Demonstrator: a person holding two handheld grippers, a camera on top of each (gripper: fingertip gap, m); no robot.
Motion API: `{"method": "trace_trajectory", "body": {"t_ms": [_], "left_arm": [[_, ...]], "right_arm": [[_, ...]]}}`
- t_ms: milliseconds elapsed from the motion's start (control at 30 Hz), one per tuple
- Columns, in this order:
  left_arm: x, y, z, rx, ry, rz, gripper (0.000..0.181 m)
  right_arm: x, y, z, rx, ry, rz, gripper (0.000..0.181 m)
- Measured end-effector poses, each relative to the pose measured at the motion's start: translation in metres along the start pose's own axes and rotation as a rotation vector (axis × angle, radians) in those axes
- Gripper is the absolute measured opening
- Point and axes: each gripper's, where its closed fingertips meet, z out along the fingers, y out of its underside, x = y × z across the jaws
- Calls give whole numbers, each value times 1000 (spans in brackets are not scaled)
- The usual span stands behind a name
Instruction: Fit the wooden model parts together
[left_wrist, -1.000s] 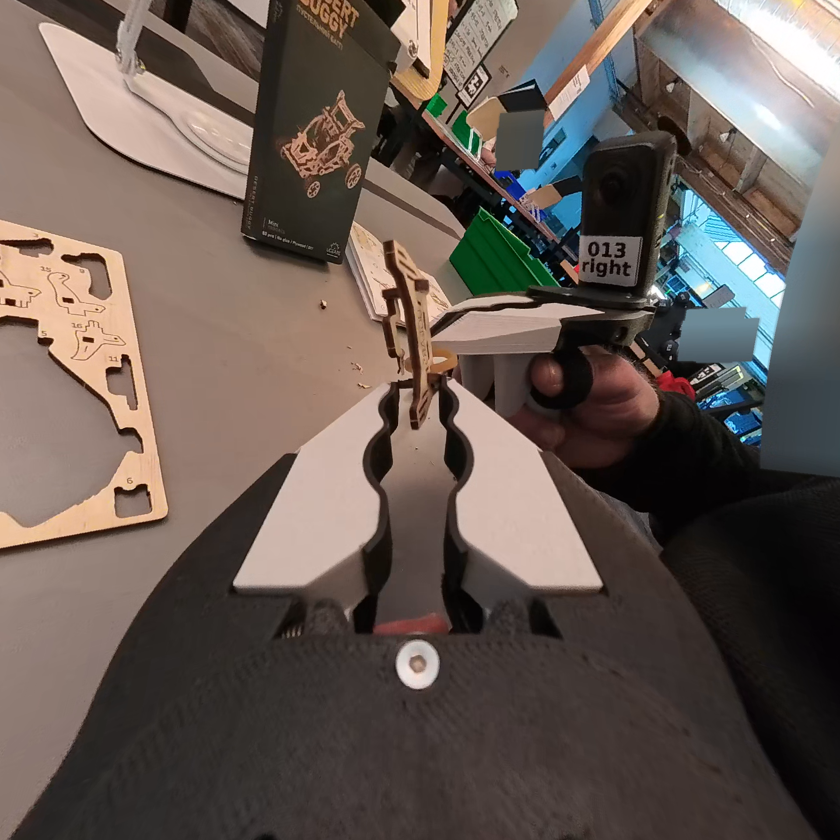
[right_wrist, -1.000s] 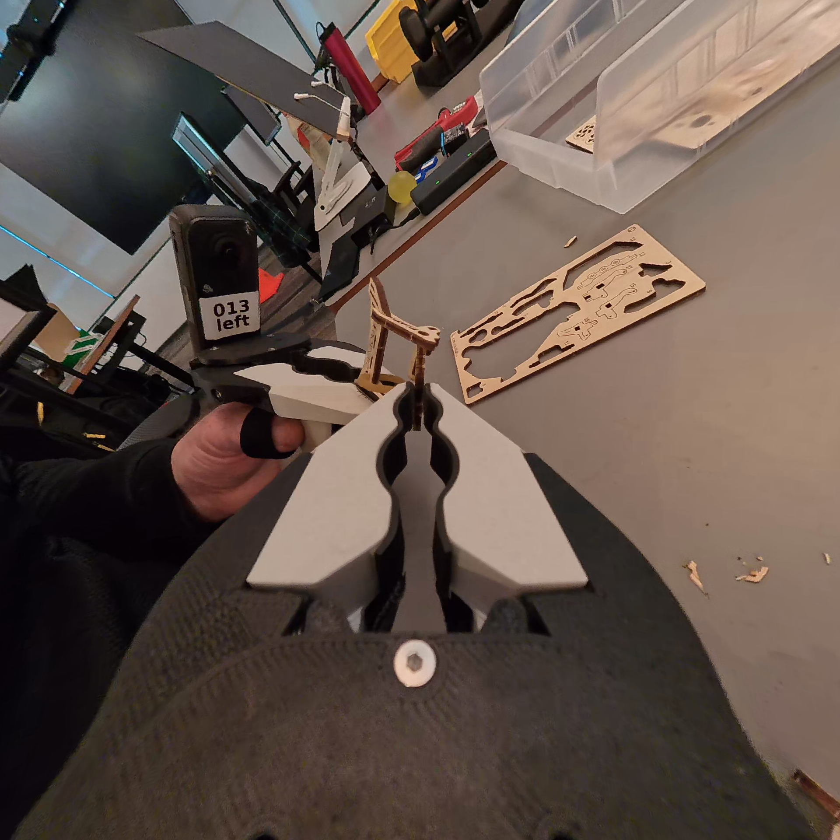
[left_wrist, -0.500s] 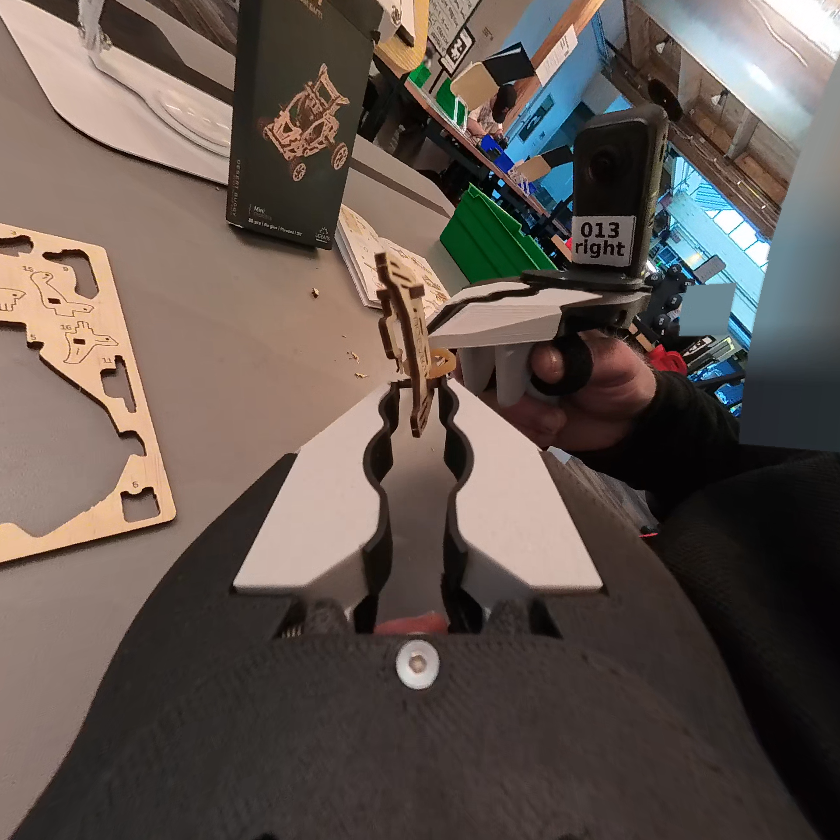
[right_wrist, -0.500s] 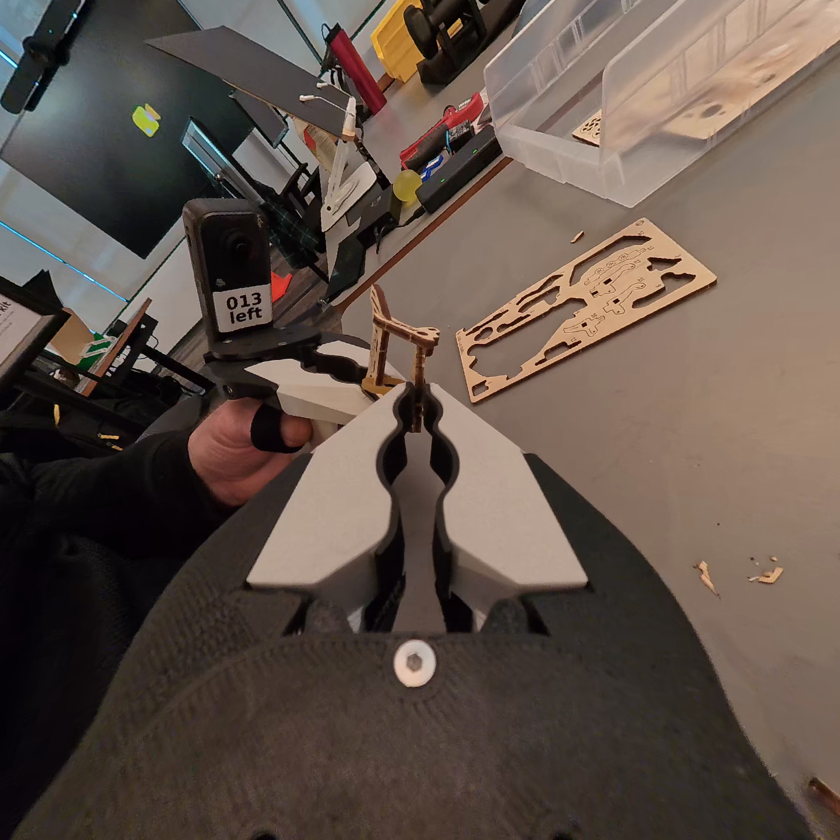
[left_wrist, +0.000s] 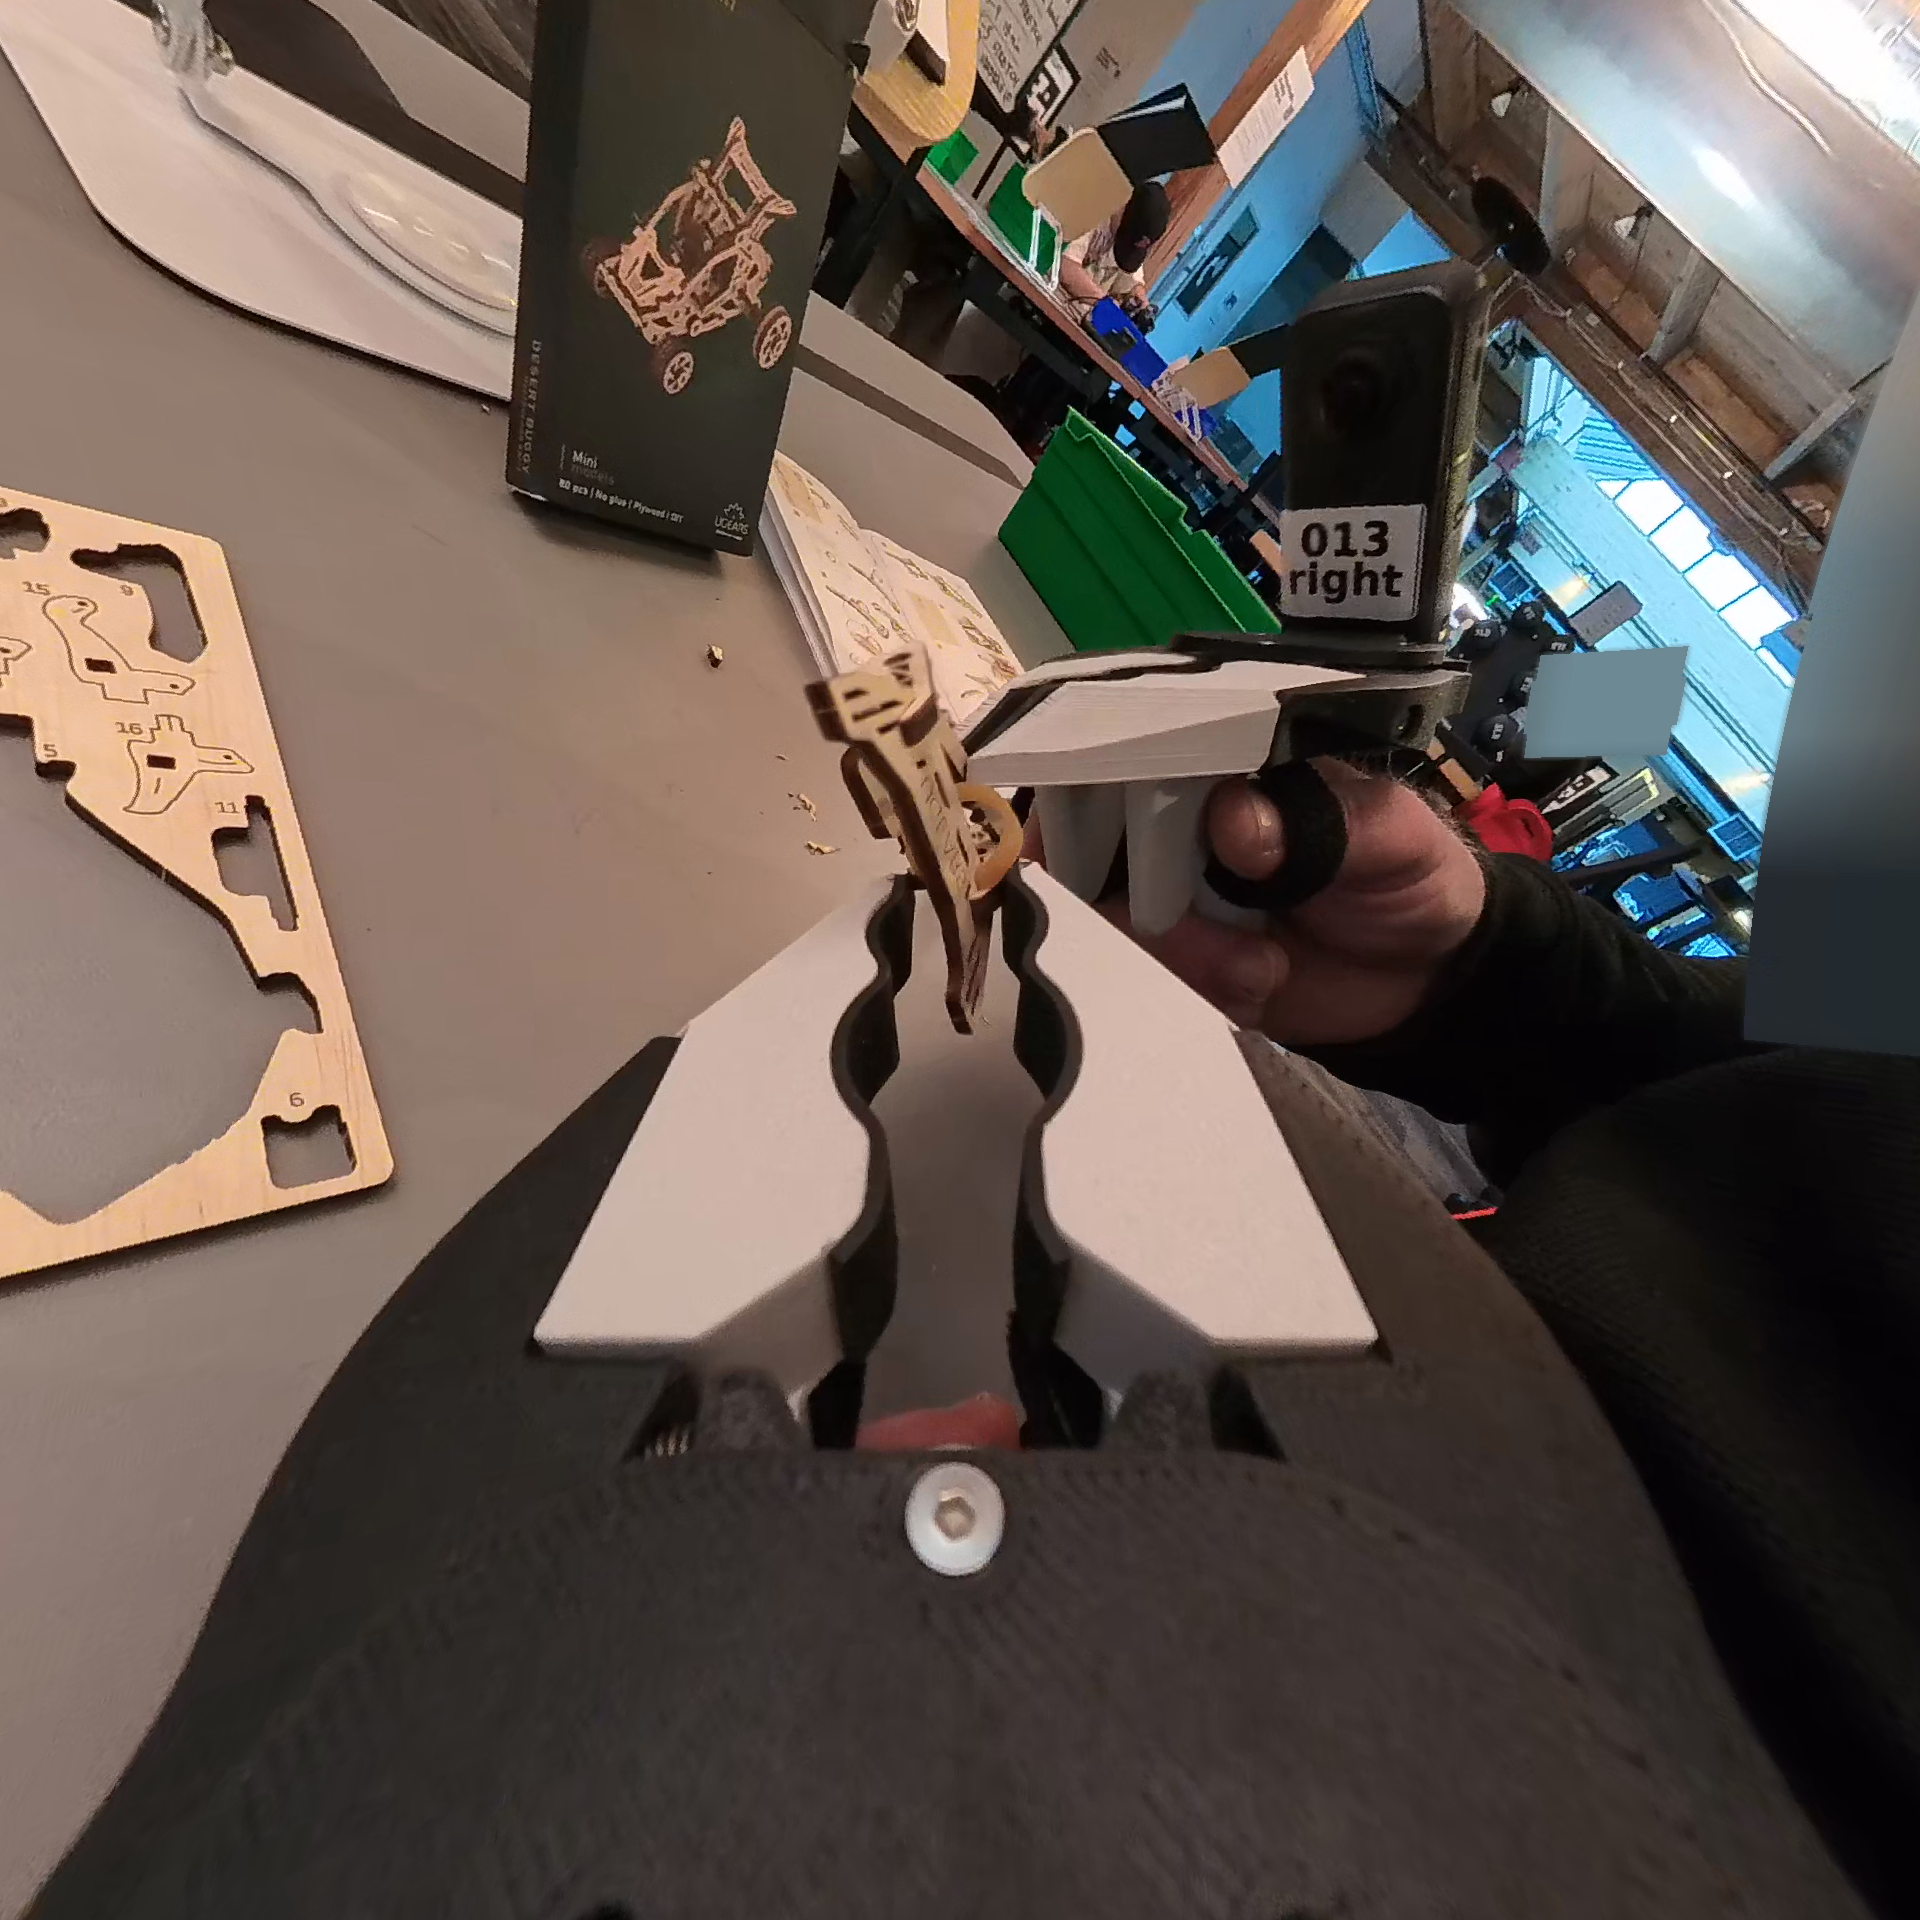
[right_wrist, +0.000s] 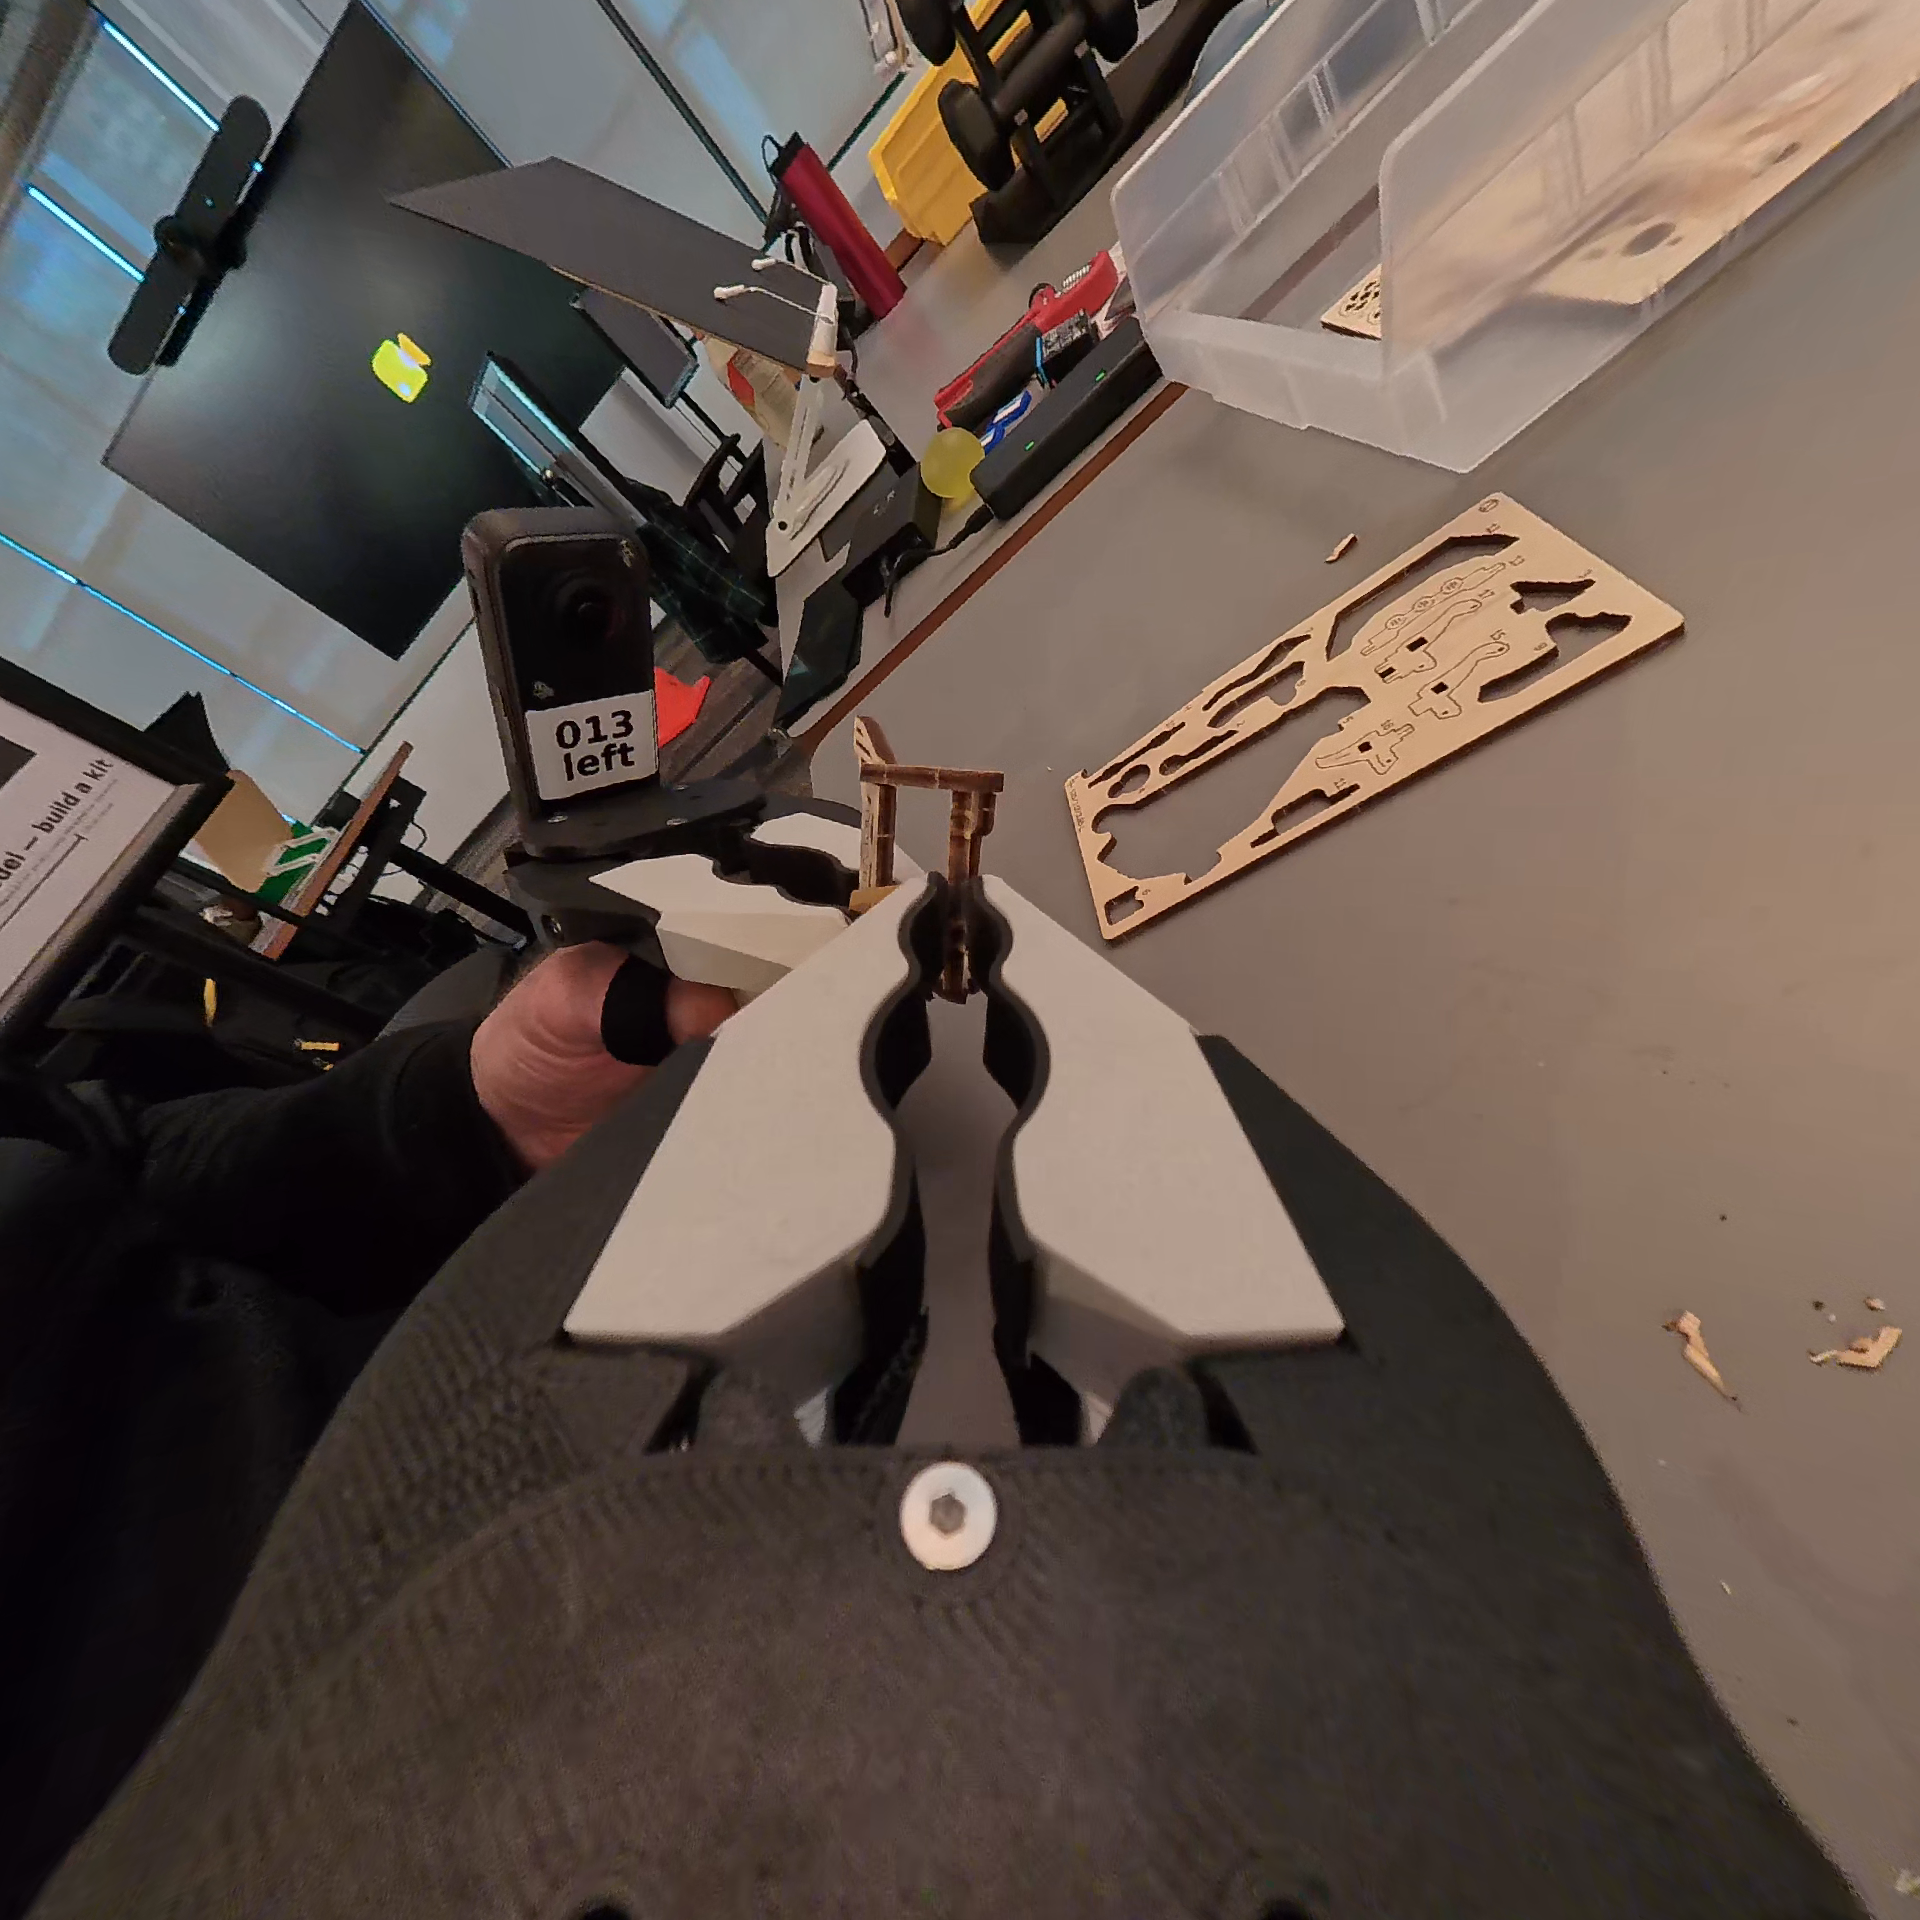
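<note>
A small wooden model assembly (left_wrist: 914, 769) hangs in the air between both grippers above the grey table (left_wrist: 520, 727). My left gripper (left_wrist: 958, 888) is shut on its lower end, and the part leans left. In the right wrist view, my right gripper (right_wrist: 948, 891) is shut on one upright wooden plate (right_wrist: 971, 831). A short crossbar (right_wrist: 935, 777) joins it to a second plate (right_wrist: 878, 821), which sits at the tip of the left gripper (right_wrist: 847, 883). The right gripper (left_wrist: 982, 743) comes in from the right in the left wrist view.
A cut-out plywood sheet (left_wrist: 260, 935) lies flat on the table and also shows in the right wrist view (right_wrist: 1351, 727). A dark kit box (left_wrist: 665, 260) stands behind, with a booklet (left_wrist: 894, 613) beside it. A clear plastic bin (right_wrist: 1455, 208) is at the back. Wood chips (right_wrist: 1849, 1351) lie nearby. My left and right fingertips are right by each other.
The wooden assembly has tilted, its top swinging left in the left wrist view. In the right wrist view the crossbar now sits level. Both grippers keep their hold.
</note>
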Motion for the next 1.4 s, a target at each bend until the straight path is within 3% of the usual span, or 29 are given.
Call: {"method": "trace_trajectory", "body": {"t_ms": [300, 667, 833, 1400], "left_arm": [[-1, 2, 1, -15, 11, -9, 14], [0, -7, 0, 69, 75, -140, 21], [0, -9, 1, 98, 85, -167, 15], [-1, -2, 1, 38, 54, -84, 15]], "right_arm": [[2, 0, 2, 18, -21, 59, 0], [2, -3, 1, 40, -35, 74, 0], [0, -3, 1, 45, -45, 80, 0], [0, 1, 6, 59, -66, 126, 0]]}}
